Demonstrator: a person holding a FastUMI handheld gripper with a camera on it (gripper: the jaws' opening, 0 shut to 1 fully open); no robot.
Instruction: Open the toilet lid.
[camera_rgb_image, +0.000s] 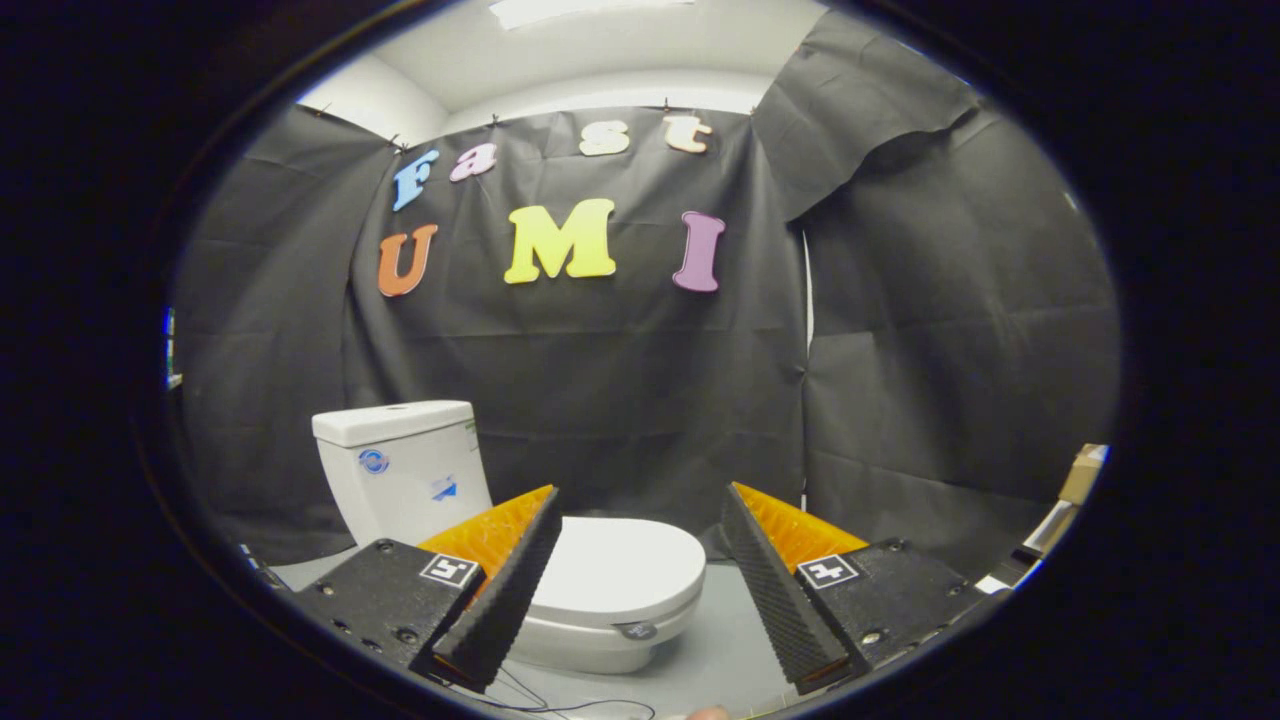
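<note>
Toilet lid (618, 568) shut flat, hand-held gripper (640, 510) fingers spread apart above it

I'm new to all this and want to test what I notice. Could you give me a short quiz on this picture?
1. True or false: the toilet lid is raised.
2. The gripper has its fingers: A) spread apart, B) pressed on the lid.
3. What white part stands behind the lid, against the black cloth wall?

Key: 1 false, it lies flat. 2 A, nothing held. 3 the tank.
</note>
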